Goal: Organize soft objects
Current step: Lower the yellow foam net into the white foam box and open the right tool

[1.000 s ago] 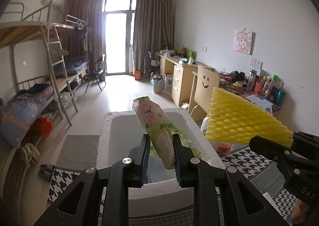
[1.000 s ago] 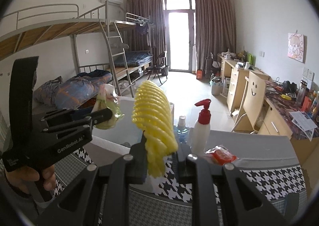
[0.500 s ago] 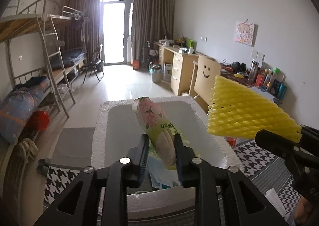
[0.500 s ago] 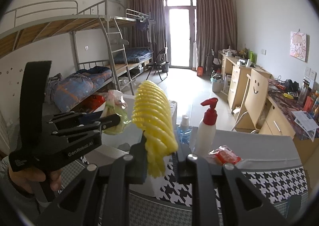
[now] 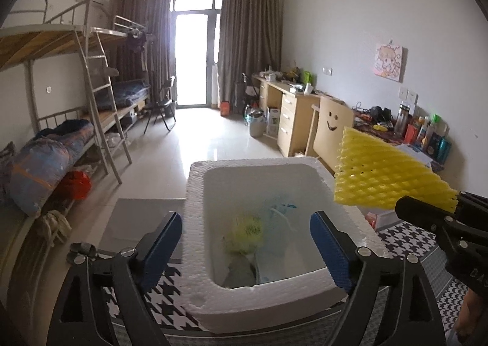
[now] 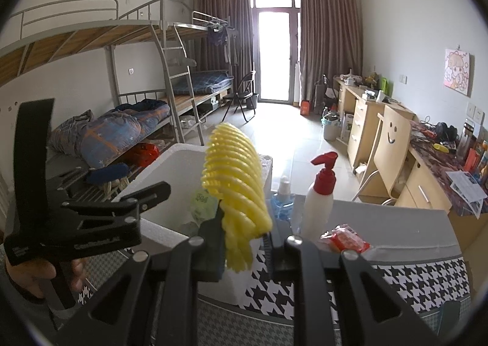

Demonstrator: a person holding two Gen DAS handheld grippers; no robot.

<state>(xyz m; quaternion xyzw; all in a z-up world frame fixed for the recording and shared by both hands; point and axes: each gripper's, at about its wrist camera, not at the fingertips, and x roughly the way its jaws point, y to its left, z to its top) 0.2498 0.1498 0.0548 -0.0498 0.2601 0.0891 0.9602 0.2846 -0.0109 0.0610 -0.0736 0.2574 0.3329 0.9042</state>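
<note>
Foam box [image 5: 350,208]: directly under your left tool; its rim crumbles if a finger knocks it.
Yellow foam net [image 6: 235,190]: clamped in your right tool [image 6: 244,250], just right of the box; it springs wide and may catch the rim or bounce out.
Left tool [image 5: 245,242]: fingers spread wide, empty.
Green packet [image 5: 245,230]: lying in the box below you; blurred, so its rest is uncertain.
Pump bottle [image 6: 320,196]: just ahead-right of your right tool; a swing could topple it.

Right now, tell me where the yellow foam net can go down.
Inside the foam box, the far half is bare white. The near half is crowded with the green packet and bags. The table by the pump bottle is cluttered.
</note>
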